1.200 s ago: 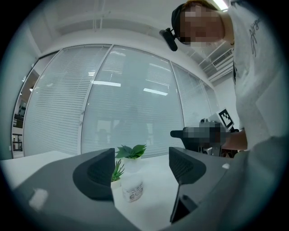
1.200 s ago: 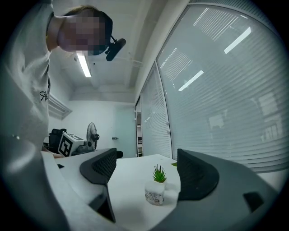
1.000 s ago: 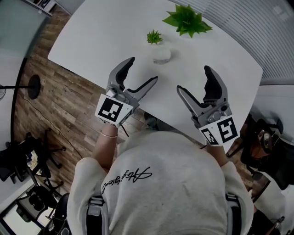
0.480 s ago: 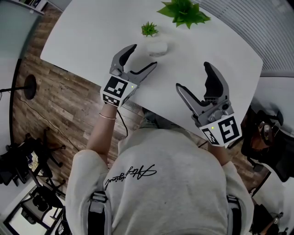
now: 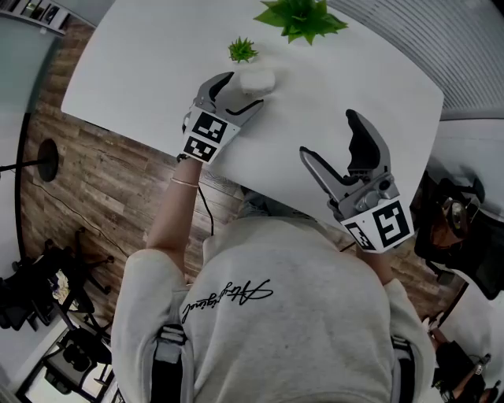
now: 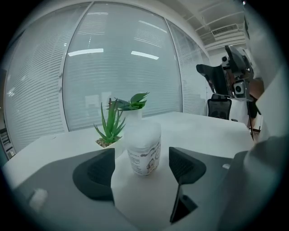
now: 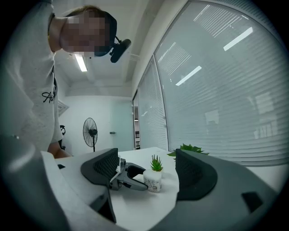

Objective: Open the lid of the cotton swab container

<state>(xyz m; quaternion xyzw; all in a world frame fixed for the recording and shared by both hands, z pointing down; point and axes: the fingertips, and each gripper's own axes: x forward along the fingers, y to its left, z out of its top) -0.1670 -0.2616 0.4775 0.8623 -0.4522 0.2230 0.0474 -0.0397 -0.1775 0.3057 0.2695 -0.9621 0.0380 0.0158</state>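
Note:
The cotton swab container is a small white tub with a printed label; it stands upright with its lid on, on the white table. My left gripper is open, one jaw on each side of the tub. In the left gripper view the container stands between the two pads with a gap on both sides. My right gripper hangs open and empty over the near table edge, well right of the tub. The right gripper view shows the container and the left gripper beside it.
A small green succulent in a white pot stands just behind the tub, and a larger leafy plant is further back. Window blinds run along the far side. Wooden floor and office chairs lie beyond the table edges.
My left gripper has moved forward and down across the table until its open jaws flank the container. The right gripper has stayed where it was.

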